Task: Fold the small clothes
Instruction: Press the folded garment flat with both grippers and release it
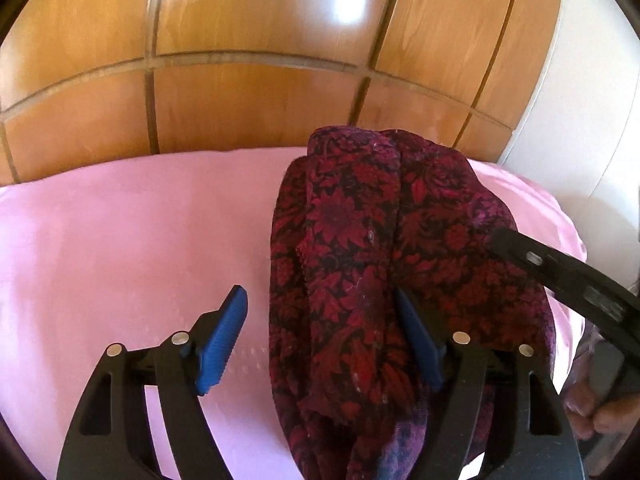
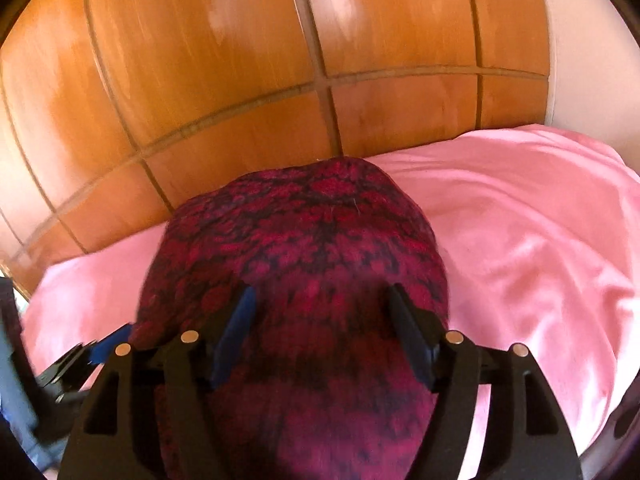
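A pink sheet point(image 1: 120, 240) covers the bed, with a wood wall point(image 1: 240, 100) behind it. The red flowery cloth point(image 1: 360, 240) lies bunched on the sheet. The left gripper point(image 1: 320, 320) and right gripper point(image 2: 320, 320) are both wide open over it, gripping nothing; the cloth's near end is cut off.

No readable text, label, brand, number or sign appears anywhere.

Garment point(image 1: 384, 248) dark red floral on black; sheet point(image 1: 120, 240) pink; panelling point(image 1: 240, 100) orange-brown.
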{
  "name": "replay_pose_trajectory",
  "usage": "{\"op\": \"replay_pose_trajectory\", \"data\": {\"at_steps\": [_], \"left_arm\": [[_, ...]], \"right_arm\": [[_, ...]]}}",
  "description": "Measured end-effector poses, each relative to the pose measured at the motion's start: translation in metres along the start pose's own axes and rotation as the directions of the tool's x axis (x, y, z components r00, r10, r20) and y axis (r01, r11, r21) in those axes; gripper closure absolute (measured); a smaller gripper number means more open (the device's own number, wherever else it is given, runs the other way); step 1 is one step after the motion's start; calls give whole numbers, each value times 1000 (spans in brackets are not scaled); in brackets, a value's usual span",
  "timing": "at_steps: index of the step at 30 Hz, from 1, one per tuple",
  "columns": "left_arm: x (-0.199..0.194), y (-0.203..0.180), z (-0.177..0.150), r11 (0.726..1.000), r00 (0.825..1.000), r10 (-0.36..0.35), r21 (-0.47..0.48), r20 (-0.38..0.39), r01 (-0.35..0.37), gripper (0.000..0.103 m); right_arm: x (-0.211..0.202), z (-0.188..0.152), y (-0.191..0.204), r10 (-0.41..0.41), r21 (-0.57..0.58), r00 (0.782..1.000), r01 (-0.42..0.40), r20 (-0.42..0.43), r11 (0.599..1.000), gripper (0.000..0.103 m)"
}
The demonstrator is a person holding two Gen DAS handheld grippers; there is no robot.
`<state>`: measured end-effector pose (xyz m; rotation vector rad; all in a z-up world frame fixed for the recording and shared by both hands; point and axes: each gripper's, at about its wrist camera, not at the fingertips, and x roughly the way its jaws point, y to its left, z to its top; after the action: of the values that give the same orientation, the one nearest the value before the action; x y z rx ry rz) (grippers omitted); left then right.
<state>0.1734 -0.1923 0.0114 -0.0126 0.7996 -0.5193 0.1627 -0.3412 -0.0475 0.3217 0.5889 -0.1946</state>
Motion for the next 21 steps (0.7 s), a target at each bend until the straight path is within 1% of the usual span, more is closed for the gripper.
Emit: {"op": "replay_pose_trajectory", "data": {"at_steps": [1, 4, 7, 9, 11, 17, 19, 21], "left_arm": [[-1, 0, 0, 1000, 1000, 10, 4, 9, -10, 25], [-4, 2, 0, 1000, 1000, 8, 1, 9, -8, 25], [-2, 3, -2, 1000, 1000, 17, 3, 6, -17, 22], [5, 5, -1, 1000, 1000, 8, -7, -13, -8, 21], [3, 5, 0, 1000, 1000, 9, -20, -13, -9, 21], [-17, 3, 0, 999, 1000, 15, -29, 21, -14, 21], [-27, 3, -3, 999, 999, 19, -27, 40, -18, 21], [-37, 0, -6, 1000, 998, 29, -12, 57, -28, 21]], "right_arm": [[-3, -3, 2, 2, 2, 1000, -2, 4, 1000, 34], [-25, -24, 2, 0, -2, 1000, 0, 7, 1000, 34], [-38, -38, 13, -14, -23, 1000, 14, -2, 1000, 33], [-26, -38, 15, -29, -32, 1000, 29, -10, 999, 32], [-18, -39, 16, -54, -35, 999, 53, -9, 998, 30], [-30, -34, 23, -69, -19, 998, 69, 16, 997, 27], [-37, -37, 29, -99, -28, 995, 100, 30, 995, 24], [-46, -41, 35, -143, -26, 988, 144, 52, 989, 15]]}}
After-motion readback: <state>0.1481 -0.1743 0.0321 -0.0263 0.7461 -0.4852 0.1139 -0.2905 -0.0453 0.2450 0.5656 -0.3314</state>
